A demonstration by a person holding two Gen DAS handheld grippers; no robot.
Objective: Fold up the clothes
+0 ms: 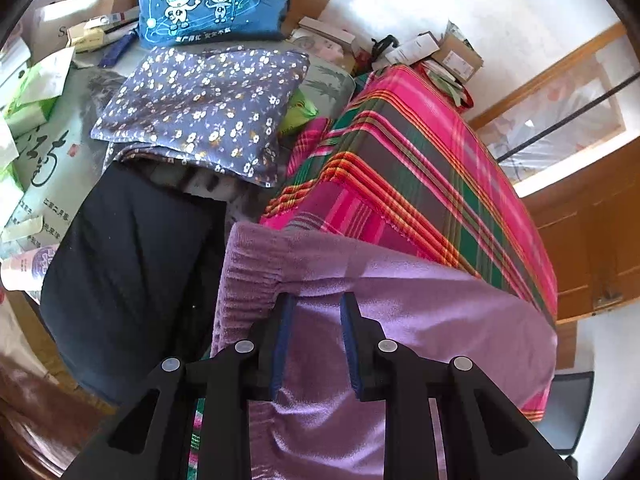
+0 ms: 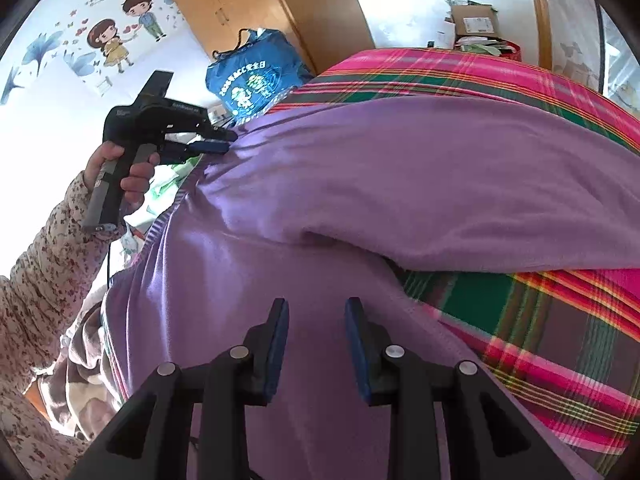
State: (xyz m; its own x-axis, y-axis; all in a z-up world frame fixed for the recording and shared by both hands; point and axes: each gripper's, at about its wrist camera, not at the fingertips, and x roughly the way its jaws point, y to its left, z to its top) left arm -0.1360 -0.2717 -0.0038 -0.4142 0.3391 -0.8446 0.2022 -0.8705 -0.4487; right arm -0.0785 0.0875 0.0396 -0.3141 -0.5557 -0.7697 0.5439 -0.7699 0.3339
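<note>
The purple garment (image 2: 400, 184) lies folded over on the plaid bed (image 2: 540, 320), its hem near the bed's edge. Left tongs (image 2: 224, 141) grip its ribbed edge; right tongs (image 2: 317, 312) hover parted above it. Piled clothes (image 1: 200, 116) crowd the left.

Folded clothes (image 1: 200, 116) and boxes (image 1: 440, 52) crowd the bed's (image 1: 420, 168) far side.

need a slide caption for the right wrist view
Purple garment spread over a pink plaid cloth; the left gripper pinches its far edge, the right gripper hovers above the near part.
</note>
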